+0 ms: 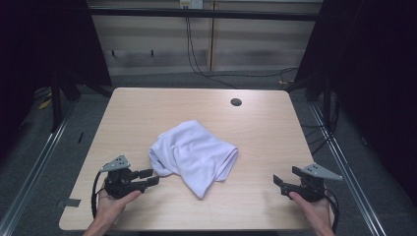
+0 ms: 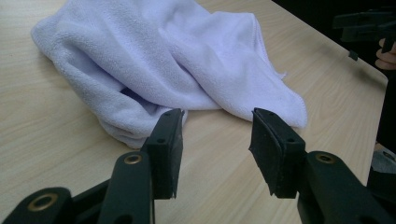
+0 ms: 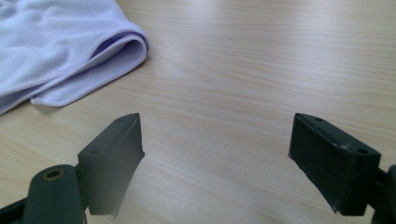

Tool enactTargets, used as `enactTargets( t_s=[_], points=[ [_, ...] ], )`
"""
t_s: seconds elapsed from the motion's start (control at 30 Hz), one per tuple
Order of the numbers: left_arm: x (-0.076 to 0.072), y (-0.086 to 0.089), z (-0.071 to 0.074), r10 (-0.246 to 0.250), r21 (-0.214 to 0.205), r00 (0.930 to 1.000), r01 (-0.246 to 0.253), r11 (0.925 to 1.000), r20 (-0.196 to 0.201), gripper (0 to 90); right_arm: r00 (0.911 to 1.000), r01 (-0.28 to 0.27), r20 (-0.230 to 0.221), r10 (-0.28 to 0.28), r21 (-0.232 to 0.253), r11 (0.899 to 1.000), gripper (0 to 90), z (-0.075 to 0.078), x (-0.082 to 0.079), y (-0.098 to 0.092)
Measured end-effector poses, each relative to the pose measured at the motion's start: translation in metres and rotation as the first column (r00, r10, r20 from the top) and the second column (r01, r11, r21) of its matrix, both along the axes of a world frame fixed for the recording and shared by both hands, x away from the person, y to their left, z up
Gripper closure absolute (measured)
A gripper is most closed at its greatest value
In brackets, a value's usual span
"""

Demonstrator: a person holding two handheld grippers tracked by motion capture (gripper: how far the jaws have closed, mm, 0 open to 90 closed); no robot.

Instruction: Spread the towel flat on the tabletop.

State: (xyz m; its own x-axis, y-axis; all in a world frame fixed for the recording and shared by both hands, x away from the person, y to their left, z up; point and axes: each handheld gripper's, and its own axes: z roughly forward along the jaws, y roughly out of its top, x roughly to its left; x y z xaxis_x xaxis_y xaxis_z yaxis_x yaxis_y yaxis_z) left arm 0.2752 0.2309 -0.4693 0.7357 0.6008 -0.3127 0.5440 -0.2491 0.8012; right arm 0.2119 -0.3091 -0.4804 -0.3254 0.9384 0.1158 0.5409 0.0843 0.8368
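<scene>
A crumpled white towel (image 1: 194,155) lies in a loose heap near the middle of the wooden table (image 1: 147,108). My left gripper (image 1: 151,177) is held low at the front left, open, its tips just short of the towel's left edge. From the left gripper view the towel (image 2: 163,56) lies right beyond the open, empty jaws (image 2: 217,135). My right gripper (image 1: 278,183) sits at the front right, open and apart from the cloth. Its own view has the towel's folded hem (image 3: 70,51) at the upper left, with bare wood between the wide jaws (image 3: 215,140).
A round cable hole (image 1: 236,102) is set in the table near its far right corner. Metal frame rails (image 1: 34,162) run along both sides of the table. Cables (image 1: 196,64) hang by the back wall. The right hand with its gripper (image 2: 369,25) is at the far upper right of the left gripper view.
</scene>
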Motion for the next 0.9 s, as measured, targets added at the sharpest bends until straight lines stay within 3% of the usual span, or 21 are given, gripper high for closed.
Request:
enactTargets(
  t_s=[0.03,0.07,0.1,0.17,0.3,0.4,0.57,0.73,0.9],
  points=[
    [0.001,0.001,0.000,0.029,0.018,0.9995,-0.029,0.9994,0.017,53.2,0.9998,-0.012,-0.013,0.012,0.038,0.999,16.6,0.000,0.000,-0.001],
    [0.001,0.001,0.000,0.029,0.018,0.9995,-0.029,0.9994,0.017,52.6,0.9998,-0.012,-0.013,0.012,0.038,0.999,16.6,0.000,0.000,-0.001],
    [0.002,0.002,0.000,0.026,0.007,0.9996,-0.026,0.9996,0.009,52.6,0.9980,-0.046,-0.036,0.051,0.120,0.992,20.9,-0.001,0.002,-0.003],
    [0.002,0.004,-0.001,0.033,-0.007,0.9994,-0.033,0.9994,-0.014,53.0,0.9965,-0.072,-0.032,0.077,0.140,0.987,23.4,-0.001,0.004,-0.005],
    [0.002,0.000,-0.001,0.029,0.015,0.9990,-0.028,0.9995,-0.033,55.1,0.9972,-0.070,-0.019,0.073,0.110,0.991,24.8,-0.001,0.005,-0.007],
    [0.000,-0.003,0.000,0.007,0.010,0.9998,-0.007,0.9999,-0.018,55.8,0.9961,-0.082,-0.026,0.085,0.097,0.992,25.0,-0.002,0.004,-0.007],
    [-0.001,-0.007,0.000,-0.026,0.038,0.9997,0.026,0.9989,-0.001,52.3,0.9929,-0.111,-0.036,0.113,0.058,0.992,24.8,-0.002,0.004,0.000],
    [0.004,-0.010,0.004,-0.002,0.005,1.0000,0.002,1.0000,0.009,51.4,0.9905,-0.125,-0.055,0.126,0.018,0.992,23.6,-0.004,0.009,0.006],
    [0.025,-0.037,0.023,-0.053,0.060,0.9954,0.048,0.9971,0.080,54.0,0.9895,-0.132,-0.056,0.133,0.015,0.991,23.8,-0.003,0.013,0.008]
  ],
)
